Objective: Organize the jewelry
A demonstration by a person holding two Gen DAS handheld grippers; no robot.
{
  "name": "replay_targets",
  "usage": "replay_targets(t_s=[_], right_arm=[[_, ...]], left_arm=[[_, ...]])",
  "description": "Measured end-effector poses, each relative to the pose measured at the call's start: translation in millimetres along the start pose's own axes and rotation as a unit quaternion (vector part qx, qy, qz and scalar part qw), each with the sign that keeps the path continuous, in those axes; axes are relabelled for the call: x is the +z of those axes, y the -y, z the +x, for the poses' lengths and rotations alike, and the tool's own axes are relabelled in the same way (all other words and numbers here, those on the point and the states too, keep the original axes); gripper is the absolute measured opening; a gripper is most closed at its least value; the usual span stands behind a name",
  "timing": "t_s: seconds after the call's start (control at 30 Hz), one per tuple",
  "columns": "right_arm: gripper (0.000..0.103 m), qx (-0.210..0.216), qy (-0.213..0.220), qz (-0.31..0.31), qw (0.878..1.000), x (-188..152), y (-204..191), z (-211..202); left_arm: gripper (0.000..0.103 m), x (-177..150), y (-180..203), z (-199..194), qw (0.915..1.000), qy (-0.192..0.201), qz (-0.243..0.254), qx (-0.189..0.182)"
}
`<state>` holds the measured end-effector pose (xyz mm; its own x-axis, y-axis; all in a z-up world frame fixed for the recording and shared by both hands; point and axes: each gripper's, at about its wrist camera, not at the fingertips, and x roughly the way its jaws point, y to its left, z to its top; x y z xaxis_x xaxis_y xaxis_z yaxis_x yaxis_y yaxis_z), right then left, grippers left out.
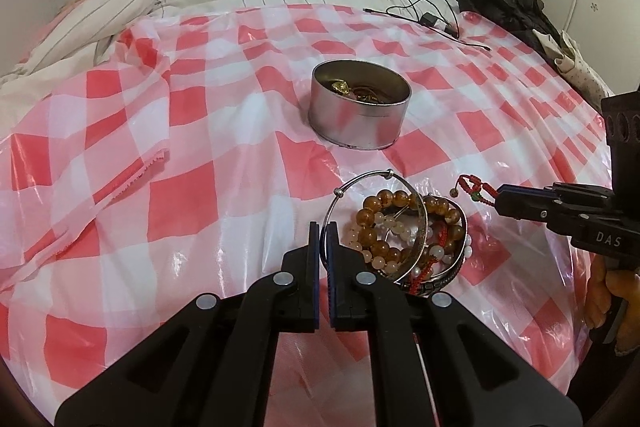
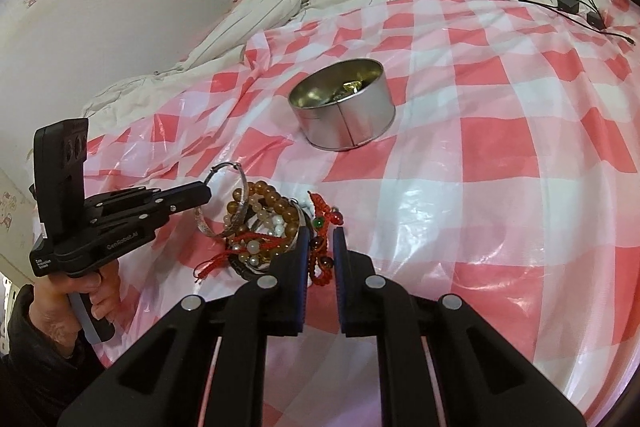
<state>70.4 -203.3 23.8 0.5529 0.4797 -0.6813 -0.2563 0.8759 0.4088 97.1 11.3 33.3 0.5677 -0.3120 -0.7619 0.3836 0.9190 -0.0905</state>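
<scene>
Lower centre: the left gripper [image 1: 323,227] had its fingers clamped on a thin silver bangle [image 1: 352,187] tilted upright over the bead pile [image 1: 400,235]. The right gripper [image 2: 321,233] pinched a red braided cord bracelet [image 2: 320,223]. Beyond, mid-frame, a round metal tin [image 1: 360,107] stood on the checked plastic sheet [image 1: 200,187].

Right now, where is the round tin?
The tin stands open on the checked sheet, centre of both views, beyond the bracelet pile, apart from it, with some jewelry already inside.

Bright, even light; glare on plastic cloth [image 1: 224,131]; fisheye bending, dark vignette at corners; sharp focus.
</scene>
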Motion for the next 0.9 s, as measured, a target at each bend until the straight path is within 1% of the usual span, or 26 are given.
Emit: replay_targets(t_s=[0.63, 0.83, 0.9], right_arm=[[0.012, 0.010, 0.004, 0.012, 1.000, 1.9, 1.0, 2.4], [0.012, -0.006, -0.003, 0.013, 1.000, 0.0, 5.3, 4.6], [0.012, -0.022, -0.005, 0.006, 1.000, -0.3, 4.4, 5.4]], left_arm=[[0.003, 2.6, 5.1, -1.6, 0.9999, 0.006, 0.007, 0.006], [0.003, 0.6, 2.7, 3.5, 1.0000, -0.003, 0.004, 0.008], [0.003, 0.2, 2.9, 4.2, 0.9999, -0.005, 0.004, 0.008]])
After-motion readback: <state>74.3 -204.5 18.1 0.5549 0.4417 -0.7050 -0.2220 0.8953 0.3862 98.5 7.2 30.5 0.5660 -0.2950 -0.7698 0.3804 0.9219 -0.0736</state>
